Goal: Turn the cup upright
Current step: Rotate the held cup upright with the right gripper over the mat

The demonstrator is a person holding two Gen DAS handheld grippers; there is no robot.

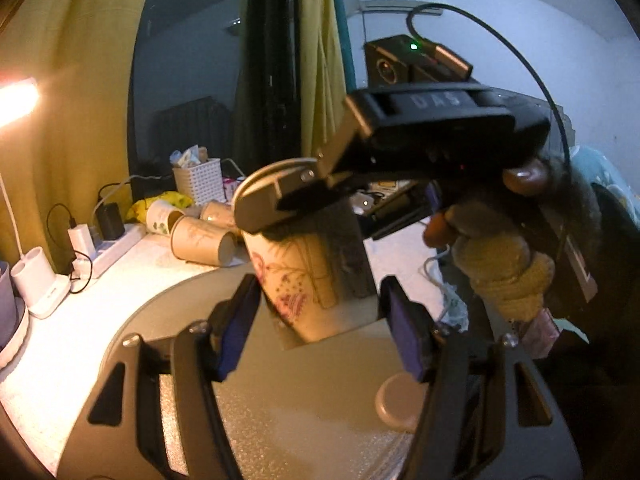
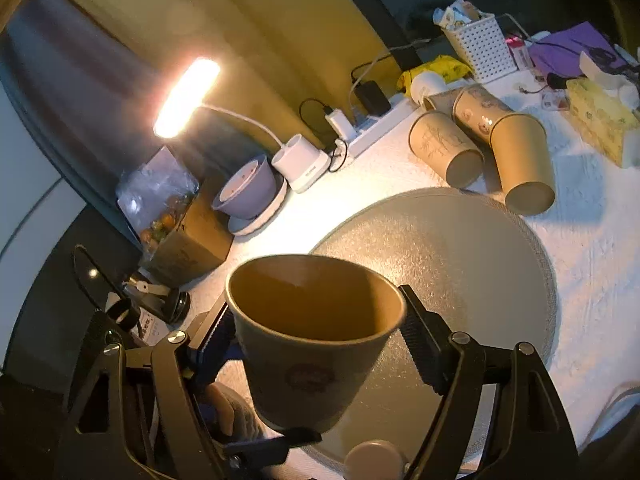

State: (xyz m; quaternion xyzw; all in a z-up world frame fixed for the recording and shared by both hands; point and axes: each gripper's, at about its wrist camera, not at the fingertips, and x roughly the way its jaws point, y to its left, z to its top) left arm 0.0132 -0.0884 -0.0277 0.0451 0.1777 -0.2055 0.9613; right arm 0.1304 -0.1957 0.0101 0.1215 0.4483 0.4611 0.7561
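At the far left of the left wrist view, a white lamp base [image 1: 42, 288] stood beside a white power strip [image 1: 114, 250] on the pale tablecloth [image 1: 60, 360]. Right of these, in the middle distance, several brown paper cups [image 1: 202, 242] lay on their sides, with a white perforated basket [image 1: 198, 180] behind them. In the centre of the frame the cup [image 1: 304, 280], floral-printed, hung mouth-up above the round grey mat [image 1: 312, 400], tilted a little. The left gripper [image 1: 320, 320] sat at the lower centre with its blue-padded fingers spread apart on either side of the cup, not touching it. At the upper right, the right gripper [image 1: 304, 196] reached in and clasped the cup near its rim, carried by a gloved hand [image 1: 500, 256]. In the right wrist view, a lit desk lamp [image 2: 188, 96] glowed at the upper left, a purple bowl [image 2: 246, 188] stood below it, and the cup [image 2: 316, 340] filled the lower centre, pinched between the right gripper's [image 2: 320, 328] fingers with its open mouth facing up.
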